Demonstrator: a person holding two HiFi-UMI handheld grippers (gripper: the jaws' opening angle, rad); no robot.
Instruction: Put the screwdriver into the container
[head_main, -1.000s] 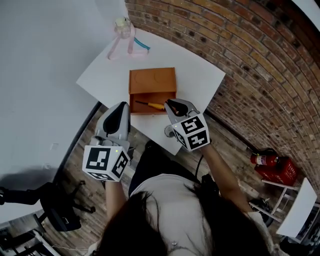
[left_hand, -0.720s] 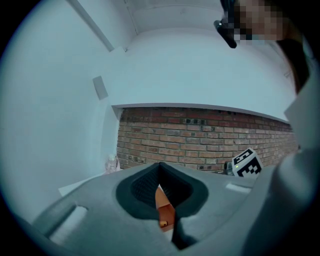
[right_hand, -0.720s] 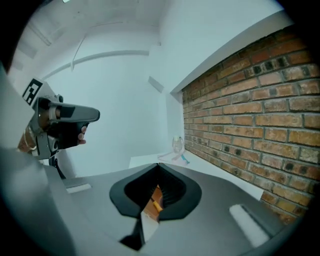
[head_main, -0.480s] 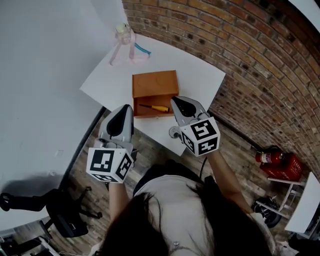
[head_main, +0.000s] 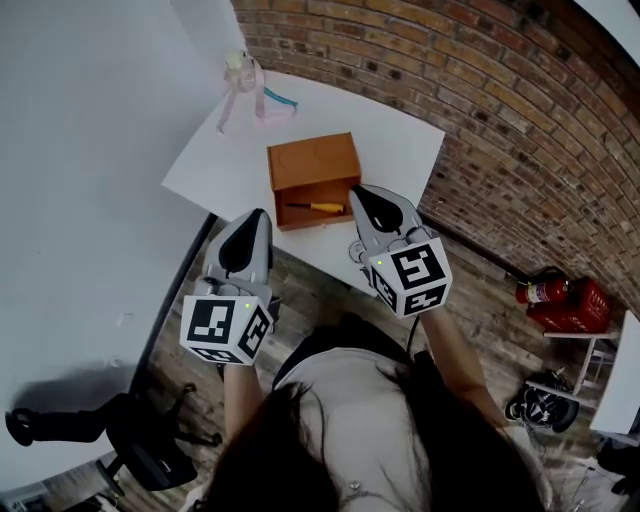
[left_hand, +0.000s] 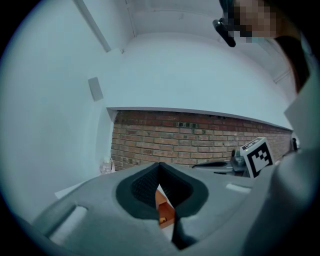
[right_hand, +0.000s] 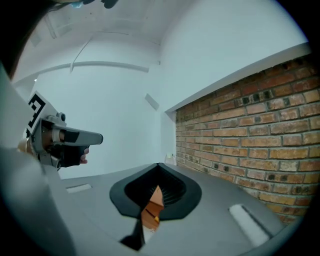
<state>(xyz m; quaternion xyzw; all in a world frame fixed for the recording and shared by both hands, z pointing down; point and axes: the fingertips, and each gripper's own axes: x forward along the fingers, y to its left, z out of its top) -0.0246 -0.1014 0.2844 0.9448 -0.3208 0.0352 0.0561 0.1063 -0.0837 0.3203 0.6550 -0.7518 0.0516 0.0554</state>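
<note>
Inside the orange container (head_main: 312, 160) on the white table (head_main: 400, 140), the screwdriver (head_main: 313, 208) is seen lying; placement is judged done; the left gripper (head_main: 255, 222) and right gripper (head_main: 368, 200) are held closed, empty, near the table's edge; only keeping clear seems required.

An office-like workroom: exposed brick wall (head_main: 500, 100), white table (head_main: 395, 135), plank floor (head_main: 312, 285), swivel chair (head_main: 135, 445), red fire extinguisher (head_main: 545, 292).

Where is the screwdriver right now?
In the head view, the screwdriver lies inside the open orange container on the white table, just ahead and left of the right gripper.
</note>
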